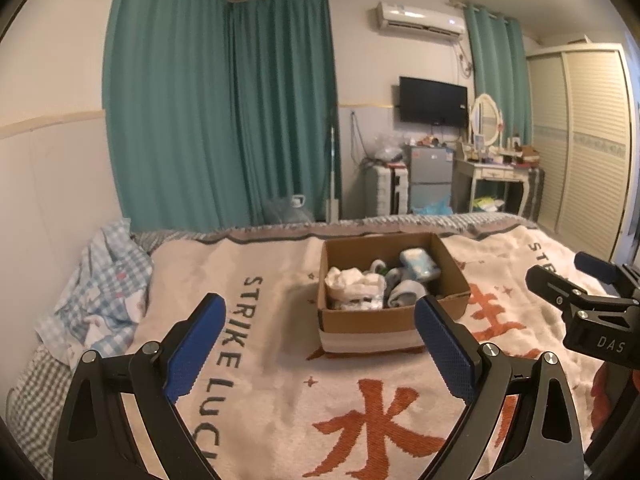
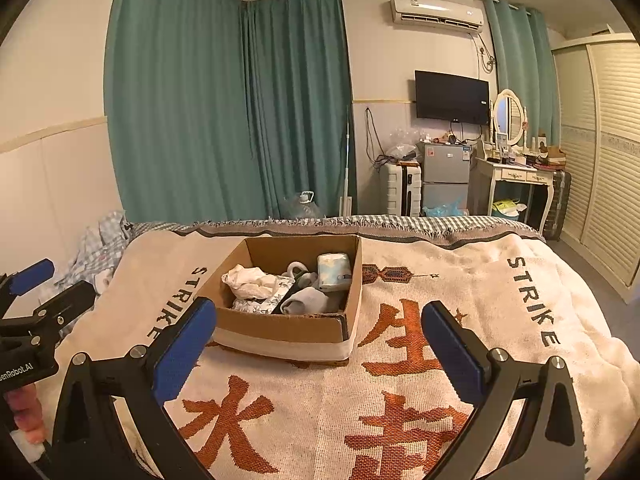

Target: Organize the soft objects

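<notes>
We see the cardboard box [image 1: 394, 280] sitting on the blanket [image 1: 280, 360] at the centre of the left wrist view, with soft things inside: a crumpled white cloth [image 1: 352, 280] at its left, a grey sock [image 1: 404, 294] toward the front, and a pale blue-and-white roll [image 1: 419, 264] at the back right. The left gripper [image 1: 320, 348] fills the lower part of that frame, its blue pads spread wide and holding nothing; the box lies beyond its tips, between them and slightly right of centre. In the right wrist view the box [image 2: 288, 292] sits above and left of centre, beyond the left pad of the right gripper [image 2: 320, 348], which is likewise spread wide and bare. Teal curtains [image 1: 224, 112] hang behind the bed, a television [image 1: 434, 100] at upper right.
</notes>
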`<state>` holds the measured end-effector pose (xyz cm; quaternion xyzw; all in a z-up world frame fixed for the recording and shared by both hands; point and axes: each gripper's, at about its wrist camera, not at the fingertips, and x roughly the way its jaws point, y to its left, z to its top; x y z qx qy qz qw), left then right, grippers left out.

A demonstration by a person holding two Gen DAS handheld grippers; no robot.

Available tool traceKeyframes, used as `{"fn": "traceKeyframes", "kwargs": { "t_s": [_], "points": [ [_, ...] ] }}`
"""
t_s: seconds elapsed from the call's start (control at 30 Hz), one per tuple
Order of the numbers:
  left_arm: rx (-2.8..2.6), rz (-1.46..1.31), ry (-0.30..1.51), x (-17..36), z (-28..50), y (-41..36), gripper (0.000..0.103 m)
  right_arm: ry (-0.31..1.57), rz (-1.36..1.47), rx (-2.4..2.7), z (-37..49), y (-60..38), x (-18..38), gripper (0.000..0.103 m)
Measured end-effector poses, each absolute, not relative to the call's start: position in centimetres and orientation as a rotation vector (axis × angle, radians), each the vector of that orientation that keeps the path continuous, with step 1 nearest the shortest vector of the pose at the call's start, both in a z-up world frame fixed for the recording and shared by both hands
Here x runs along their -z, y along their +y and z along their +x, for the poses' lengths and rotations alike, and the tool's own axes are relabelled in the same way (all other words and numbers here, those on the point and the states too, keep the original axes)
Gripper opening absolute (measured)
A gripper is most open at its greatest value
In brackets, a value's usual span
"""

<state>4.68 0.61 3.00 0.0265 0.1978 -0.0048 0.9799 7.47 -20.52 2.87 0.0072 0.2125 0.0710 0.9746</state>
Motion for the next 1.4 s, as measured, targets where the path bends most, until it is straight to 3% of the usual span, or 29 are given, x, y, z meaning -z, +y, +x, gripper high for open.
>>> {"fn": "traceKeyframes", "kwargs": {
  "t_s": [1.4],
  "points": [
    [-0.016,0.050,0.405,-3.27,3.99,0.90,0.097,0.436,0.002,-0.150,7.21,-20.09,-2.75,0.103]
  ]
}}
